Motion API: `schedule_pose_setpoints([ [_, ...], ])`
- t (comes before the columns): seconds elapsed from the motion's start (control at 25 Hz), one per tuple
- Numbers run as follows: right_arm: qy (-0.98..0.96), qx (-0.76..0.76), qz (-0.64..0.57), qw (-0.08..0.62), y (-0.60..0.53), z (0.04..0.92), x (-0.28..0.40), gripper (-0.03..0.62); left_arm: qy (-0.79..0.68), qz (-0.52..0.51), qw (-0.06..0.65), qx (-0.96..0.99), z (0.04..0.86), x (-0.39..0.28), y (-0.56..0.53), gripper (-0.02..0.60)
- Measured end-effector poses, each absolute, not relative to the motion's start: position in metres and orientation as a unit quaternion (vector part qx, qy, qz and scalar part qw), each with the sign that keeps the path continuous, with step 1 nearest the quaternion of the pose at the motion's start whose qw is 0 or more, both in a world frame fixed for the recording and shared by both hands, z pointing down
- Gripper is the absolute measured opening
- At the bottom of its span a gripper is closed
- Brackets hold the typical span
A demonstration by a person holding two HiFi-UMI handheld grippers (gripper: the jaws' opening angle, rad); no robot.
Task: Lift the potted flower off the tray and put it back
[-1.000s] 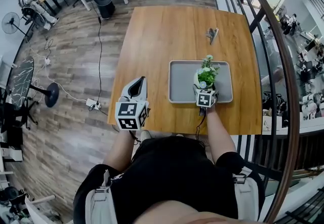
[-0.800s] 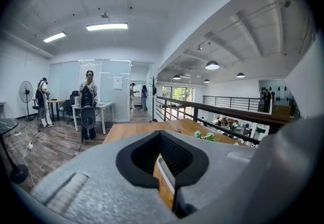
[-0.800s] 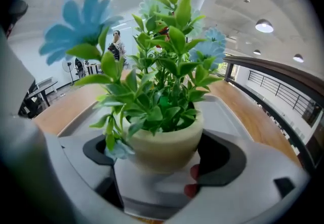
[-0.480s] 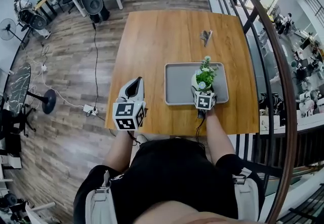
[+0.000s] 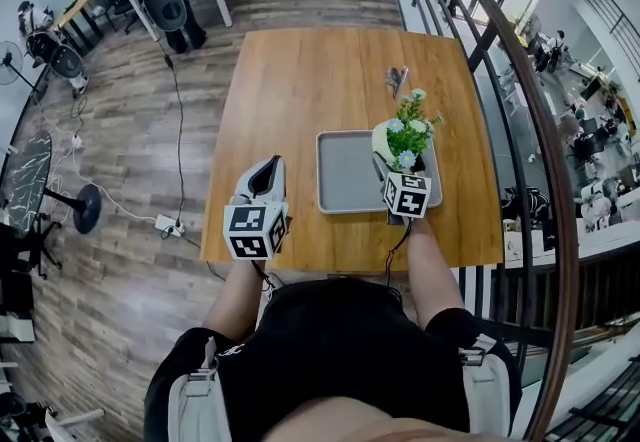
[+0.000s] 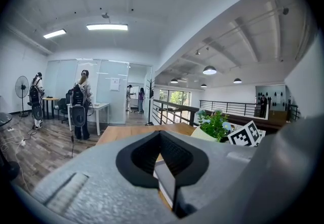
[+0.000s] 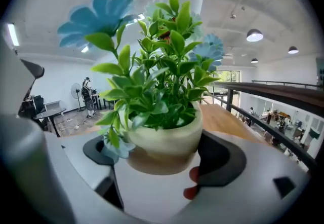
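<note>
The potted flower (image 5: pixel 408 130), green leaves and pale blue blooms in a cream pot (image 7: pixel 164 134), hangs above the right part of the grey tray (image 5: pixel 350 170). My right gripper (image 5: pixel 398 163) is shut on the pot's sides, and the pot fills the space between its jaws in the right gripper view. My left gripper (image 5: pixel 268 170) hovers over the table's near left edge, jaws together, holding nothing. From the left gripper view (image 6: pixel 162 154) the flower (image 6: pixel 215 124) shows to the right, beside the right gripper's marker cube (image 6: pixel 246 134).
The tray lies on a wooden table (image 5: pixel 300 80). A small dark object (image 5: pixel 396 80) sits beyond the tray at the far right. A railing (image 5: pixel 505 80) runs along the table's right side. Wood floor, chairs and cables lie to the left.
The right gripper has raised the potted flower from the tray's surface, and it now stands higher and larger above the tray. The left gripper has held its place.
</note>
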State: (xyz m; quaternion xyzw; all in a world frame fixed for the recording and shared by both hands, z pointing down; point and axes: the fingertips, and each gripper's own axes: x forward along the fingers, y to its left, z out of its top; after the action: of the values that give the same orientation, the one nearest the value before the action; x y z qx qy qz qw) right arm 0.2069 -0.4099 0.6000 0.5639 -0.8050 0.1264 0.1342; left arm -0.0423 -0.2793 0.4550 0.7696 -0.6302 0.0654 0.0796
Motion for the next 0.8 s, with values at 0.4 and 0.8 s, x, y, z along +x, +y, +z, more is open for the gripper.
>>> schedule_pose_setpoints([
  [0.4,-0.81,0.577,0.056,0.089,-0.4,0.49,0.203,0.468,-0.624,0.047,0.09,0.774,0.459,-0.047,-0.289,0.012],
  [0.8,-0.799,0.598,0.029,0.057,-0.362,0.438,0.221,0.468,-0.588,0.044,0.09,0.803,0.462,-0.032,-0.304,0.012],
])
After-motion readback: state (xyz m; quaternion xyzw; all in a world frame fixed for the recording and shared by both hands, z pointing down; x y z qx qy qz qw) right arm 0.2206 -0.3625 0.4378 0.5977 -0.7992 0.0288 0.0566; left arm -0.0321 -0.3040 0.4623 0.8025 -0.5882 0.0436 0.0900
